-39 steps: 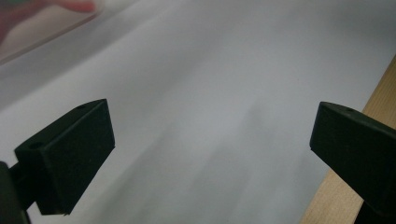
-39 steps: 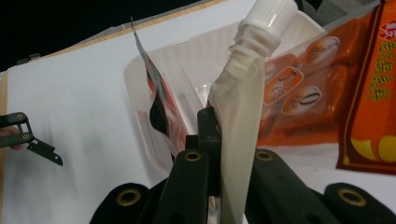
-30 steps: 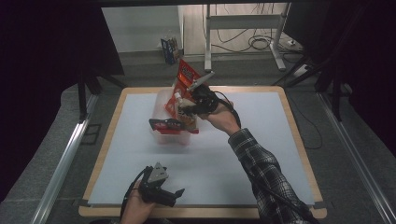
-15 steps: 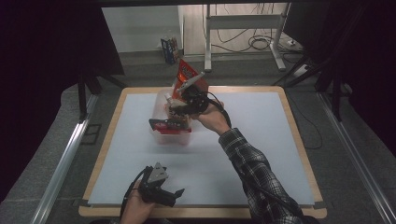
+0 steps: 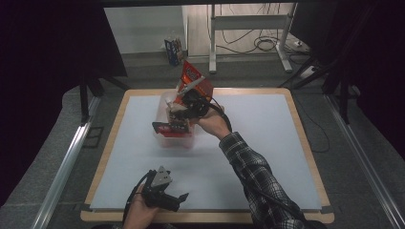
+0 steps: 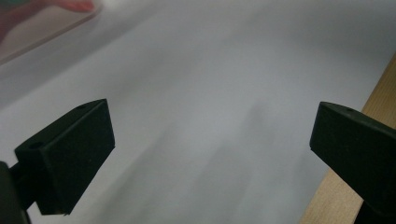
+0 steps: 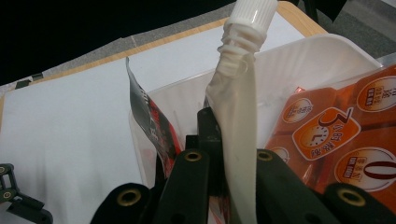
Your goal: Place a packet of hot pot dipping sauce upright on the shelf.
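Nearest the person, the left gripper (image 5: 184, 196) is resting low over the white mat (image 5: 267, 157), close to the mat's near edge and well apart from the clear plastic bin (image 5: 165, 138); its black jaws are standing spread wide with nothing between them, and in the left gripper view only bare mat and a strip of the wooden table edge (image 6: 369, 105) are lying beyond them. Farther up the mat, the right gripper (image 5: 177, 113) is hanging over the bin, with the plaid sleeve (image 5: 258, 176) reaching toward it from the near right. Its jaws are pressing together on a pale squeeze tube (image 7: 236, 126), which is standing nearly upright with its white cap (image 7: 250, 11) pointing away from the gripper, above the bin's far wall. Inside the bin, an orange snack packet (image 7: 336, 140) is lying just beside the tube, and a dark red-and-black packet (image 7: 152, 121) is leaning against the bin's wall on the tube's other side. Beyond the bin, past the far table edge, a small blue carton (image 5: 174, 49) is sitting on the floor.
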The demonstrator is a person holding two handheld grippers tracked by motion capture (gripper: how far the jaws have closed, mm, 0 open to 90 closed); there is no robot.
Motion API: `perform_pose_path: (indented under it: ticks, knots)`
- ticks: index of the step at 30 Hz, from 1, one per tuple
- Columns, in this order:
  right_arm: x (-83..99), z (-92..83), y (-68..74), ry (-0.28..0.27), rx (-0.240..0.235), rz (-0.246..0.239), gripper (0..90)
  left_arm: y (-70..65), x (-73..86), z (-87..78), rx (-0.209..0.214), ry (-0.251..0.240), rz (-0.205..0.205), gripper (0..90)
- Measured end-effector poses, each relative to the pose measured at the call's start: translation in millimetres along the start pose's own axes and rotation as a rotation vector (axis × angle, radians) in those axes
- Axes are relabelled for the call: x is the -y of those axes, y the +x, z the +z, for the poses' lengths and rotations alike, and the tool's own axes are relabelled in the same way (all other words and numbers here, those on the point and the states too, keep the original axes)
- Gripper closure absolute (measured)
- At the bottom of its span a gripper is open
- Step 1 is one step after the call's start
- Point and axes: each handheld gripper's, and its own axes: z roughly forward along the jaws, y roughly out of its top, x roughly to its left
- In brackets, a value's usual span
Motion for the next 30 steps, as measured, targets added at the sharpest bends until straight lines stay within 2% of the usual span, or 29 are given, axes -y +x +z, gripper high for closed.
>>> perform_pose_path:
  ticks: [12,23,26,30]
  knots:
    - [6.7,11.2,-2.6,0.015,-0.013,0.015,88.2,-0.4,0.0,0.7,0.005,0.009,0.008,0.0]
    - [17.1,22.4,-5.4,0.046,-0.020,-0.004,87.9,-0.9,0.2,1.4,0.007,0.010,0.006,0.0]
    - [19.9,21.8,-8.0,0.031,-0.028,-0.002,87.8,-1.2,0.2,1.6,0.007,0.012,0.008,0.0]
    - [23.3,19.8,-10.7,0.050,-0.033,-0.006,86.0,-1.5,0.1,2.0,0.007,0.015,0.009,0.0]
